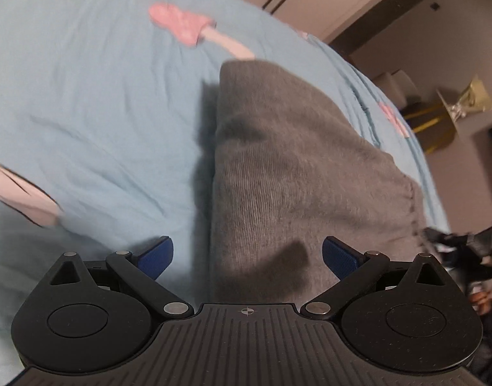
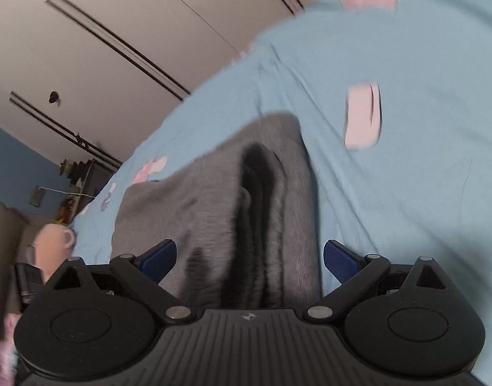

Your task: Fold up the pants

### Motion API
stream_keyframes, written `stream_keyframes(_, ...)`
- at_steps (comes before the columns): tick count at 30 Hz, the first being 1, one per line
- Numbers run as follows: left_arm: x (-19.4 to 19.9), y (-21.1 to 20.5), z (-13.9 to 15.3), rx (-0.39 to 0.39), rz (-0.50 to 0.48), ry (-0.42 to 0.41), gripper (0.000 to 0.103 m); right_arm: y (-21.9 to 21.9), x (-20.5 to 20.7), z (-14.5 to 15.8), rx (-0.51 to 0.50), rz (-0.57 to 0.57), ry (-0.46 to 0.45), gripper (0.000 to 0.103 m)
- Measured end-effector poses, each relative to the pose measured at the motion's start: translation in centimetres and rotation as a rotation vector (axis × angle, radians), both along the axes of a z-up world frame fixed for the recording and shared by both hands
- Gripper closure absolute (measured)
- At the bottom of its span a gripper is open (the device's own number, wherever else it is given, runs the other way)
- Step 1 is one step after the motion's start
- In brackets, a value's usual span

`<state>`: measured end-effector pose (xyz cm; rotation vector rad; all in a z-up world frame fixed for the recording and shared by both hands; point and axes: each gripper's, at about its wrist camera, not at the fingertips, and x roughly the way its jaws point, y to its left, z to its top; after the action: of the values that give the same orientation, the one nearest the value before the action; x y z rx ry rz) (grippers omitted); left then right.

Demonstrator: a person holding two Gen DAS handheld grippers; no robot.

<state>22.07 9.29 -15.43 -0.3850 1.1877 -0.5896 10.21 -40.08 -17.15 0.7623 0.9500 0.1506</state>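
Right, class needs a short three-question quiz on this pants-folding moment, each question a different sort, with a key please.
1. True or false: the left hand-held gripper is clamped shut on the grey pants.
2. Multiple choice: the pants lie on a (A) wooden floor, (B) light blue bedsheet, (C) white towel.
3. Fill in: in the right wrist view, the right hand-held gripper has its blue pads spread apart, so it is ____.

Key:
1. False; its pads stand apart on either side of the fabric.
2. B.
3. Open.
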Motion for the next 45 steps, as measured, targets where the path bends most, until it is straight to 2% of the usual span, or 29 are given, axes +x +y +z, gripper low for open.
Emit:
stream_keyframes(2,0.3,-0.2,-0.7,0.009,-0.012,0.004,0.001,-0.6,0.5,-1.2,0.049,0.003,0.021,0.005)
stream_keyframes(4,0.4,-0.2,-1.0,-0.018,-0.007,0.005,0.001,-1.1,0.7,-1.4,0.082,0.006,-0.003,0.005)
stream_keyframes(9,0.9,-1.1,-1.7,-0.173,-0.048,0.061,0.001,-1.4,2.0,-2.1,0.153,0.052,-0.003,0.005)
stream_keyframes(12,1.3,-2.6,-2.6,-0.136,-0.081,0.074,0.001,-1.4,2.9,-2.8,0.245,0.075,-0.012,0.005)
stream_keyframes(14,1.5,-3.0,-2.7,-0.149,-0.106,0.048,0.000,-1.2,3.2,-3.0,0.254,0.078,-0.014,0.005)
stream_keyframes(18,2.0,-3.3,-2.4,-0.206,-0.116,0.079,0.000,-0.8,3.5,-2.9,0.250,0.097,-0.032,0.006)
stream_keyframes(19,1.8,-3.2,-2.3,-0.222,-0.119,0.064,0.000,-0.6,3.5,-2.7,0.229,0.119,-0.046,0.007)
stream_keyframes(21,1.6,-3.4,-2.8,-0.230,-0.125,0.037,0.000,-0.3,3.3,-2.3,0.173,0.157,-0.064,0.020)
stream_keyframes(22,1.8,-3.5,-3.3,-0.222,-0.129,0.044,0.000,-0.5,3.2,-2.3,0.174,0.165,-0.073,0.024)
stream_keyframes(26,1.9,-4.1,-3.2,-0.199,-0.131,0.042,0.000,-2.2,3.1,-3.3,0.261,0.149,-0.067,0.031)
stream_keyframes(29,1.7,-4.3,-2.7,-0.175,-0.144,0.035,0.000,-1.2,3.1,-1.7,0.164,0.179,-0.068,0.034)
stream_keyframes(34,1.9,-3.9,-3.2,-0.209,-0.117,0.032,0.000,0.5,2.2,0.2,0.013,0.214,-0.112,0.039)
stream_keyframes(42,1.7,-3.9,-3.2,-0.200,-0.128,0.016,0.000,3.6,1.2,2.8,-0.208,0.282,-0.195,0.040)
stream_keyframes(44,1.7,-4.5,-3.0,-0.171,-0.146,0.000,0.000,3.4,1.4,2.6,-0.180,0.287,-0.192,0.037)
stream_keyframes(45,1.7,-4.8,-2.9,-0.150,-0.160,-0.009,0.000,2.9,1.8,2.0,-0.135,0.295,-0.179,0.028)
